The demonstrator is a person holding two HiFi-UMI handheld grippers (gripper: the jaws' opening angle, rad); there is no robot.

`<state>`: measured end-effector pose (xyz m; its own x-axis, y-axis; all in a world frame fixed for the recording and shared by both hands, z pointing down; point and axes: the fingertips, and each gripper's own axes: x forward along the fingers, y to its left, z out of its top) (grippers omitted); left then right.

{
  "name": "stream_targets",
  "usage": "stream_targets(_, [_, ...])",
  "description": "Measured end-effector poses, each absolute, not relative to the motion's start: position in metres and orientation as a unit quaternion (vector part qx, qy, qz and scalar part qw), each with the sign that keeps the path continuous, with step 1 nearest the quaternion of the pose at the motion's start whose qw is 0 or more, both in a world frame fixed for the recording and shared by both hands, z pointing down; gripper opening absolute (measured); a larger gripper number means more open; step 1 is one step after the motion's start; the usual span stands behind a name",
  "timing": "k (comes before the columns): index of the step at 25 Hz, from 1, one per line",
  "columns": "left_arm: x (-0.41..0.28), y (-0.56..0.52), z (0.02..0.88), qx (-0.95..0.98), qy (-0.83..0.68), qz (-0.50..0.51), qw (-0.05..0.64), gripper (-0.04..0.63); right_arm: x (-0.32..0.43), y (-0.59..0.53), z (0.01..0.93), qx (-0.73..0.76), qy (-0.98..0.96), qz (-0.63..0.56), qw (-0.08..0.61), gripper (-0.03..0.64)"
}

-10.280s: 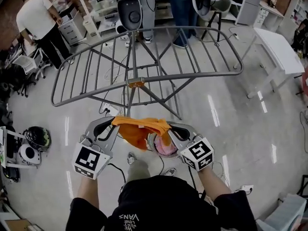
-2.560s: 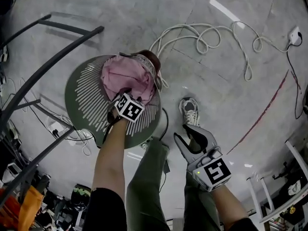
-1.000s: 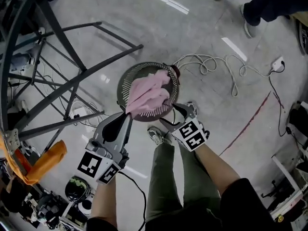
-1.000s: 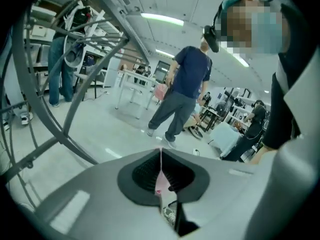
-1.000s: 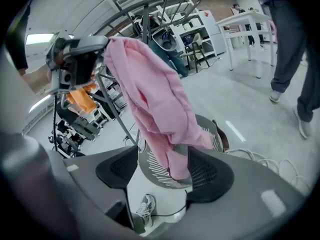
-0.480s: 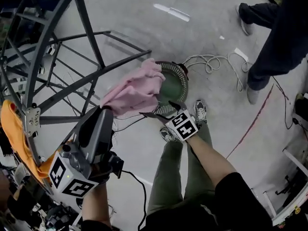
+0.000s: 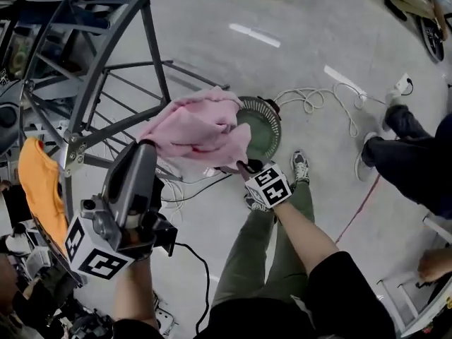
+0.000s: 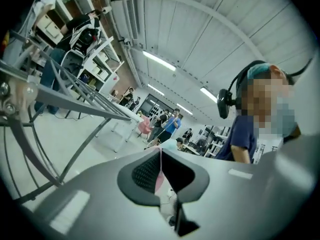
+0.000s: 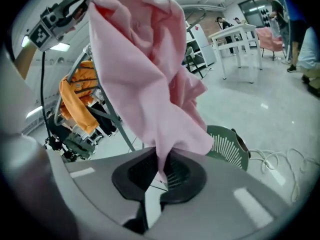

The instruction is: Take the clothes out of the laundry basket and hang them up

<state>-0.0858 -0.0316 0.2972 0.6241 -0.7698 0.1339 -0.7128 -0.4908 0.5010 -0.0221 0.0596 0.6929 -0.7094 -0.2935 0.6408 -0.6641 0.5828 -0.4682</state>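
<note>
Bars of drying rack (image 7: 157, 55) block 10 to 12 o'clock; orange cloth (image 7: 39, 182) hangs at 9; floor (image 7: 325, 27) open toward 1 o'clock.

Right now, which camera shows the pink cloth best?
The right gripper view: the pink cloth fills the picture, folds clear. The head view shows it smaller, from above; the left gripper view, only a thin sliver.

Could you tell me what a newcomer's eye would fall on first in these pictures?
A pink garment stands out first, held up between the left hand-held gripper and the right hand-held gripper, above the green laundry basket on the floor. At the left, an orange garment hangs on the grey drying rack.
</note>
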Motion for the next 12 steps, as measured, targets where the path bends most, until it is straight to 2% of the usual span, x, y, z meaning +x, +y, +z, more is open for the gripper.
stream_targets(12, [-0.085,-0.051,0.393,0.827,-0.485,0.059,0.277,0.009,0.019,0.072,0.552,0.23,-0.864,0.423,0.146,0.02])
